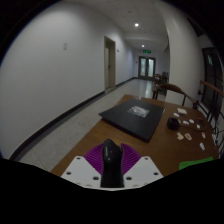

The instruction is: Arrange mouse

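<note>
A black computer mouse [110, 165] stands between my gripper's fingers [111, 170], its body reaching up past the purple pads [96, 158]. Both pads press against its sides, so the gripper is shut on the mouse and holds it above the near end of the wooden table [95, 140]. A dark mouse mat [133, 117] lies flat on the table beyond the fingers, with a small white item [141, 112] on it.
A dark cup-like object [175, 123] and small pale items [197, 127] lie on the table to the right of the mat. Chairs [172, 95] stand at the table's far right. A long corridor with doors [147, 67] runs beyond.
</note>
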Motion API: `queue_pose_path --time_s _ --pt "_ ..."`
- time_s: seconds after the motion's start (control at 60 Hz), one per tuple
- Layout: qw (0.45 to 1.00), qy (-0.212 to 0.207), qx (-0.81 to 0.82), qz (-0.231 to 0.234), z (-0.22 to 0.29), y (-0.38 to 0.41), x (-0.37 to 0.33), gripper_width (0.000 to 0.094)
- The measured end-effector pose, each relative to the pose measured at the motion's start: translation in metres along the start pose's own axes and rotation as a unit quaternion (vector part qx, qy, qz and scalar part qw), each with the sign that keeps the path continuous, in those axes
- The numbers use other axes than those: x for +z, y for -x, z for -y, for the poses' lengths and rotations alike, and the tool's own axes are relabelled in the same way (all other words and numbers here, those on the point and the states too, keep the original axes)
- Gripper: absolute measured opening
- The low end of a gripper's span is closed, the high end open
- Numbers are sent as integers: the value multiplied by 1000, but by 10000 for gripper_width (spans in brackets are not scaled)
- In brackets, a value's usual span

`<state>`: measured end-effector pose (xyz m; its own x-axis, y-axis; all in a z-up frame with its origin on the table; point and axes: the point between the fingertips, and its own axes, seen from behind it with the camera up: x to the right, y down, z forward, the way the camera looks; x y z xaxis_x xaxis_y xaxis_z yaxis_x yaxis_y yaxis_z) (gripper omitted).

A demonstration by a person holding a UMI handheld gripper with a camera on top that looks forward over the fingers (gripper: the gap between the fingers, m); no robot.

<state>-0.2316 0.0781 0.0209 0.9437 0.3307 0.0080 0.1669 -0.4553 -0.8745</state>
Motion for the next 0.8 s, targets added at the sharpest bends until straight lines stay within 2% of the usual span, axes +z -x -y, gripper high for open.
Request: queue_pose_path --time_s 0.05,0.15,0.217,0.267,0.35,0.433,0.467,0.567,0.7,0.733,0.8 --pt "1000 -30 -3 2 20 -1 -26 210" --pt "992 -122 -15 -23 82 -35 -100 212" --pt "984 -169 -9 -61 108 -75 -148 211" --pt "979 -182 -1 -96 109 -116 -176 210" --pt "974 -160 31 -158 74 -193 -198 209" --pt "972 -98 65 -202 16 -249 -198 209" --pt "972 -77 72 -212 -26 -259 -188 211" --pt "970 -28 93 -221 -66 -286 -174 212" --pt "973 4 99 -211 -104 -290 -166 212" --pt "972 -9 86 -217 -99 -294 -167 211" --pt "973 1 71 -221 -102 -295 -166 255"
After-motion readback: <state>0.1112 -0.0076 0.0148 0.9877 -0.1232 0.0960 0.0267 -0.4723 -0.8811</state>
